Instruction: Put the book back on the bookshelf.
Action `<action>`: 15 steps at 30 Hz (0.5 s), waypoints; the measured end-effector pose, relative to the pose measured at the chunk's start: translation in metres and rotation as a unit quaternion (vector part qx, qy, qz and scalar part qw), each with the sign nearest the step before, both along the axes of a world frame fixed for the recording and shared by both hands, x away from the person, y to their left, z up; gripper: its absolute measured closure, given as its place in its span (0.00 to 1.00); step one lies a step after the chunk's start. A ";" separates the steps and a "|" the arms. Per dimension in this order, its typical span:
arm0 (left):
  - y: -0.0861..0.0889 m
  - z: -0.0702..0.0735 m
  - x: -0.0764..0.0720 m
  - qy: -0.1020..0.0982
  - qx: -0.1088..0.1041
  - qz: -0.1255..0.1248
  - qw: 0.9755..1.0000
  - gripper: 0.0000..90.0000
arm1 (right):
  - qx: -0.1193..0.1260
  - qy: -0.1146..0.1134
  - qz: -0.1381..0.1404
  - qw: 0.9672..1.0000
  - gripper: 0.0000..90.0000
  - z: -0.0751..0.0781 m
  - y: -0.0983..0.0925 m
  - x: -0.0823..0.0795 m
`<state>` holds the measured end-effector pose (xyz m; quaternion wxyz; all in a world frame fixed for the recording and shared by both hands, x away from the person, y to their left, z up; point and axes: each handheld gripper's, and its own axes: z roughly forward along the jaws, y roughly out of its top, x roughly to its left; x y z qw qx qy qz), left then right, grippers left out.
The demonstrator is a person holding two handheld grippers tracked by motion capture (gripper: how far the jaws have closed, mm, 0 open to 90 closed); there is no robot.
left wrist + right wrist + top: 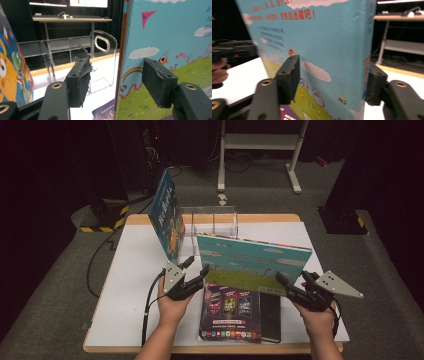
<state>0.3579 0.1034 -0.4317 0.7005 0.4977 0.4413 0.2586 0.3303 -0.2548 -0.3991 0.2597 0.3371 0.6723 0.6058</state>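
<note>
A blue picture book (250,262) with green grass on its cover stands tilted on its long edge at mid-table. My left gripper (197,265) is at its left end. In the left gripper view the book's edge (121,62) sits between the jaws: the right pad (157,82) is over the cover and the left pad (80,77) stands clear of it. My right gripper (291,276) straddles the book's right end. There one pad (289,75) lies over the cover (324,37) and the other (374,85) is by the spine. I cannot tell whether they press.
A second picture book (167,215) leans upright against a clear acrylic rack (215,220) at the back. A purple book (231,312) lies flat near the front edge, with a black flat item (270,315) beside it. The white table top (130,285) is bare at the left.
</note>
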 end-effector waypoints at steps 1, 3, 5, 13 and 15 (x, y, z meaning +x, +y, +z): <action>0.000 -0.001 0.001 0.001 -0.001 0.001 1.000 0.44 | -0.001 -0.003 0.005 1.000 0.52 0.000 0.000 -0.002; 0.000 -0.001 0.001 0.003 0.000 0.001 1.000 0.44 | -0.006 -0.009 0.019 1.000 0.56 0.000 0.000 -0.005; 0.001 -0.001 0.001 0.003 0.001 0.001 1.000 0.44 | -0.009 -0.013 0.039 0.999 0.62 -0.001 -0.001 -0.007; 0.016 -0.006 -0.010 0.010 0.012 0.003 1.000 0.44 | 0.002 -0.011 0.117 0.993 0.88 -0.001 -0.004 -0.008; 0.023 -0.010 -0.014 0.013 0.017 0.009 1.000 0.44 | -0.002 -0.003 0.091 0.996 0.88 0.000 -0.001 -0.009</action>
